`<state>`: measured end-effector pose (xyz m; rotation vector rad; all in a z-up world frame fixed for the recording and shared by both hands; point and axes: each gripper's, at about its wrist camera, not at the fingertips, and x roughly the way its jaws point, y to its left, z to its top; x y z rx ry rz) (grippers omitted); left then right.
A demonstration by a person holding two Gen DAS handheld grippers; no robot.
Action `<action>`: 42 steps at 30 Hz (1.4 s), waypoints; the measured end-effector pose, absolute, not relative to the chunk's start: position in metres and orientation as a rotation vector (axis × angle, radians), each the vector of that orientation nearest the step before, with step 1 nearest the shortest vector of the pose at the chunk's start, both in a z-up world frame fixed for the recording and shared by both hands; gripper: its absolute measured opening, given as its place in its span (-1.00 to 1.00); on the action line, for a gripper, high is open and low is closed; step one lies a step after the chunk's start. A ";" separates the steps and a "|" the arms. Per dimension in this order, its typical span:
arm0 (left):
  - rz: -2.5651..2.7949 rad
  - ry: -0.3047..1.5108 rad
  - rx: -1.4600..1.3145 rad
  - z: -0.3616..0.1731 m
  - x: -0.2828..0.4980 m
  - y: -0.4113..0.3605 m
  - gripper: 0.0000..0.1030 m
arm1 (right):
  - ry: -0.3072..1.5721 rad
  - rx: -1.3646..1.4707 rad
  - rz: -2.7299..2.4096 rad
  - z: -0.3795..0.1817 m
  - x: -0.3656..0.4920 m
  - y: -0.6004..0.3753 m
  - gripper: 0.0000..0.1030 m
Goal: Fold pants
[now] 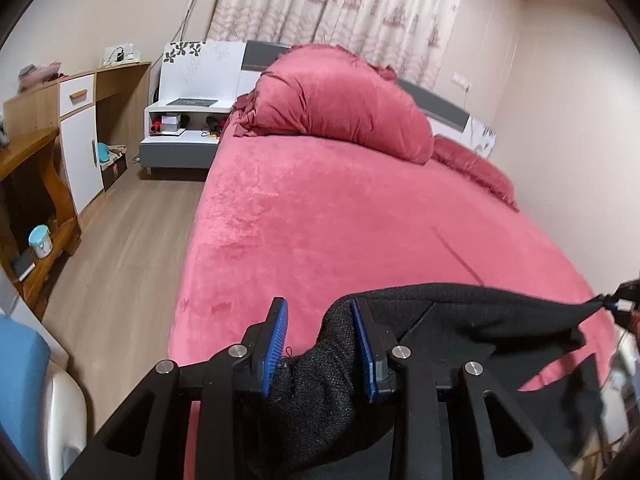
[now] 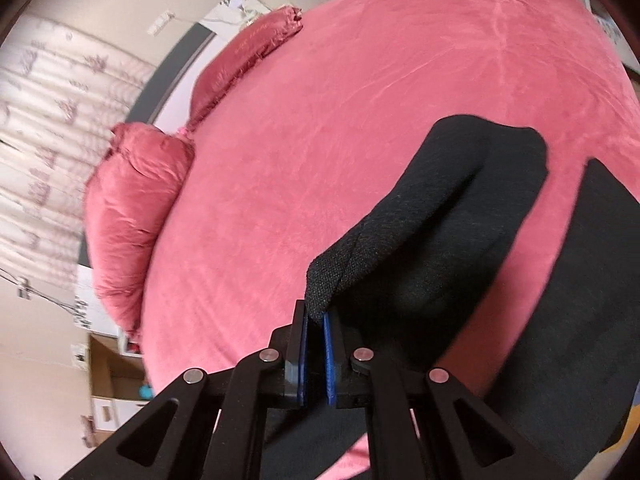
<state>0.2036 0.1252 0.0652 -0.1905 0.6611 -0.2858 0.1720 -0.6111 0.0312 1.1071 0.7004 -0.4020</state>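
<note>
Black pants point(image 1: 460, 320) hang stretched in the air above the near end of a pink bed point(image 1: 320, 200). In the left wrist view my left gripper point(image 1: 318, 308) has a thick bunch of the fabric pinched low between its blue pads point(image 1: 276, 344), and some cloth drapes over the right finger. The taut top edge runs to my right gripper point(image 1: 622, 300) at the far right. In the right wrist view my right gripper point(image 2: 316, 314) is shut on a folded corner of the pants point(image 2: 440, 220), which trail down and right over the bed point(image 2: 360, 100).
A pink duvet heap point(image 1: 340, 96) and a pillow point(image 1: 480, 168) lie at the head of the bed. A white nightstand point(image 1: 180, 120), a wooden cabinet point(image 1: 80, 120) and wood floor point(image 1: 132, 240) are to the left. A blue chair point(image 1: 20, 380) stands at the near left.
</note>
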 end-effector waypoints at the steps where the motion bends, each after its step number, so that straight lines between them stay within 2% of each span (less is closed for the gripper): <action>1: -0.291 0.650 -0.204 0.068 0.192 0.129 -0.37 | 0.689 1.115 -0.389 0.034 0.162 -0.611 -0.87; 10: -0.303 0.622 -0.271 0.061 0.101 0.151 -0.37 | 0.605 1.161 -0.321 0.040 0.041 -0.600 -0.87; 17: -0.268 0.679 -0.282 0.014 0.045 0.157 -0.37 | 0.619 1.269 -0.360 -0.037 -0.052 -0.590 -0.87; 18: -0.260 0.695 -0.278 0.006 0.040 0.157 -0.65 | 0.621 1.284 -0.368 -0.051 -0.062 -0.588 -0.87; 19: -0.263 0.721 -0.275 -0.002 0.037 0.157 -0.72 | 0.626 1.286 -0.376 -0.061 -0.069 -0.586 -0.87; 24: -0.248 0.774 -0.314 -0.023 0.024 0.159 -0.74 | 0.607 1.314 -0.395 -0.100 -0.087 -0.573 -0.87; 27: -0.253 0.790 -0.426 -0.023 0.022 0.167 -0.62 | 0.581 1.334 -0.400 -0.108 -0.088 -0.572 -0.87; 30: -0.208 0.811 -0.599 -0.027 0.018 0.185 -0.04 | 0.565 1.334 -0.404 -0.113 -0.091 -0.572 -0.87; 33: -0.167 0.821 -0.726 -0.034 0.015 0.201 0.02 | 0.575 1.294 -0.410 -0.115 -0.091 -0.570 -0.85; 35: -0.164 0.847 -0.755 -0.036 0.018 0.203 0.13 | 0.582 1.273 -0.404 -0.114 -0.087 -0.572 -0.80; 37: -0.169 0.854 -0.785 -0.034 0.025 0.205 0.37 | 0.587 1.267 -0.423 -0.111 -0.083 -0.576 -0.59; 38: -0.172 0.882 -0.826 -0.036 0.031 0.207 0.42 | 0.587 1.274 -0.435 -0.111 -0.081 -0.578 -0.33; 39: -0.174 0.911 -0.871 -0.039 0.038 0.208 0.44 | 0.585 1.284 -0.449 -0.109 -0.079 -0.582 -0.23; 41: -0.134 1.020 -0.926 -0.049 0.053 0.209 0.38 | 0.590 1.305 -0.472 -0.107 -0.071 -0.591 -0.22; 42: -0.131 1.061 -0.936 -0.052 0.058 0.208 0.25 | 0.601 1.304 -0.481 -0.106 -0.066 -0.595 -0.22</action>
